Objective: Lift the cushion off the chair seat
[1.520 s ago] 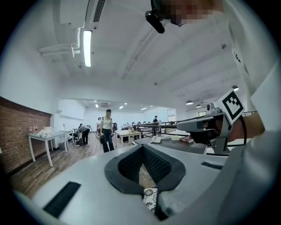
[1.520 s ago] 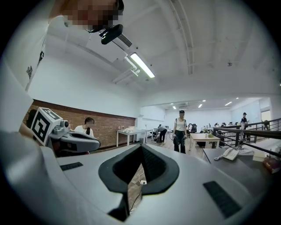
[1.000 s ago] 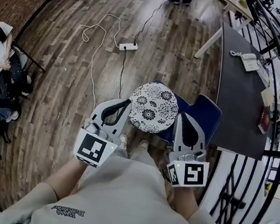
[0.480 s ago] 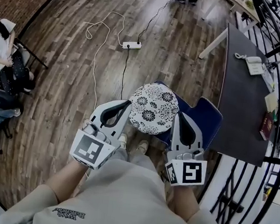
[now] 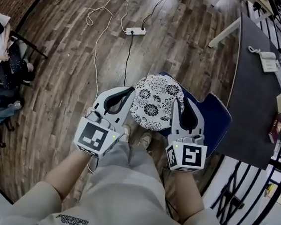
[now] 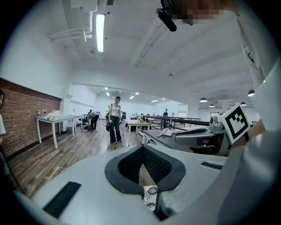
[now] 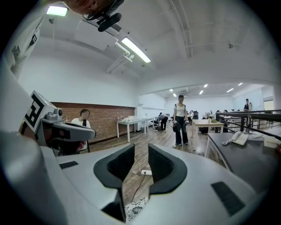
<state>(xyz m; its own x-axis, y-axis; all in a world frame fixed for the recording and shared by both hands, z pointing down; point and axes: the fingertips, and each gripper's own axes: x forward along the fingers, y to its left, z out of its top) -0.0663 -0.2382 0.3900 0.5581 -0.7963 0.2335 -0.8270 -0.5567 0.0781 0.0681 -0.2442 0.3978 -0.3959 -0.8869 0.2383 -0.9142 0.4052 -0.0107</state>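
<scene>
looking down from the wearer's head, a wooden floor (image 5: 57, 100) fills most of the frame. far out to the left of the left jaws, a seated person (image 5: 0, 45) shows at the picture's edge. ahead of those jaws and a little left, a white cable (image 5: 95, 40) loops across the boards to a power strip (image 5: 135, 31).

the left gripper (image 5: 131, 89) sits just left of the cushion (image 5: 154, 103). its jaws are together at the tips, with only a teardrop gap behind them, and they hold nothing. in the left gripper view its dark pads (image 6: 129, 165) meet at the far end. a sliver of flowered fabric shows low in the gap, near the base of the jaws.

the cushion is round, white with black flowers, and lies between the two pairs of jaws. it rests on the seat of a blue chair (image 5: 207, 121), which spreads beneath and to the right of the right jaws.

the right gripper (image 5: 181, 101) sits at the cushion's right edge. its jaws have just been opening and stand partly apart, pads (image 7: 118, 165) parallel, with floor visible between them. the cushion's edge shows below the gap near their base, and neither pad presses on it.

well apart to the right of the right jaws, a dark table (image 5: 252, 96) carries a white telephone (image 5: 268, 54).
</scene>
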